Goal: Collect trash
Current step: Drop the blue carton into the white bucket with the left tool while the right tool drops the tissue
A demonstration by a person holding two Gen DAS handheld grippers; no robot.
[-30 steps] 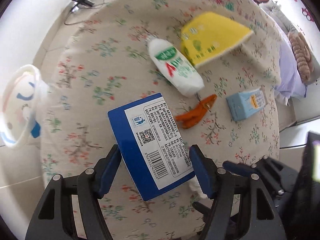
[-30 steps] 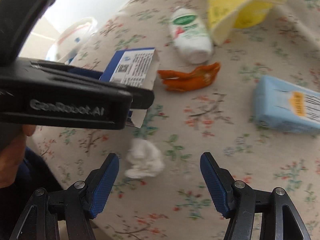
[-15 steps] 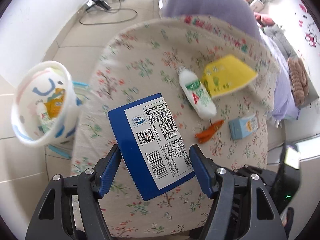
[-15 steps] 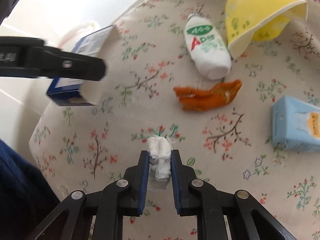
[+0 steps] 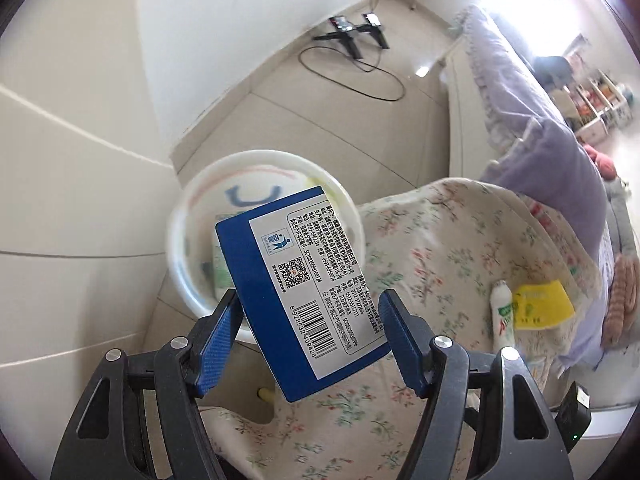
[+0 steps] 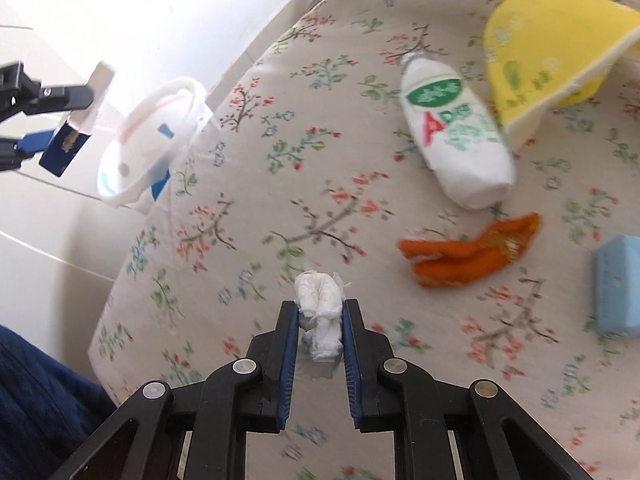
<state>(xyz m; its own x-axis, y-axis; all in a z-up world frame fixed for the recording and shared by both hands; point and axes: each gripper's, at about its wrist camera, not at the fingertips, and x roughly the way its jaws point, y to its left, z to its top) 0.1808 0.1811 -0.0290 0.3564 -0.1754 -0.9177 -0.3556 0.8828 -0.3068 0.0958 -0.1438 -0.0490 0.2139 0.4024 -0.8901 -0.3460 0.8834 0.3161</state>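
L gripper (image 5: 310,344) clamped on the blue carton (image 5: 298,292), its two blue pads pressed to the carton's sides; carton tilted, barcode label facing the camera, held in the air over the white bin (image 5: 188,236) w/ the smiley print; bin stands on the tiled floor just beside the edge of the floral cloth (image 5: 432,248), some rubbish visible inside it; R gripper (image 6: 320,320) has just been closing and is now pinched tight on the white tissue wad (image 6: 320,292), which sits btw the pads and pokes out past the tips; wad looks just above or on the cloth, can't tell which; still lying on the cloth in the R view: white bottle (image 6: 456,136) on its side, touching the yellow wrapper (image 6: 548,40); orange peel (image 6: 468,256) just below the bottle; light-blue carton (image 6: 618,288) at the right edge, near the peel but apart.
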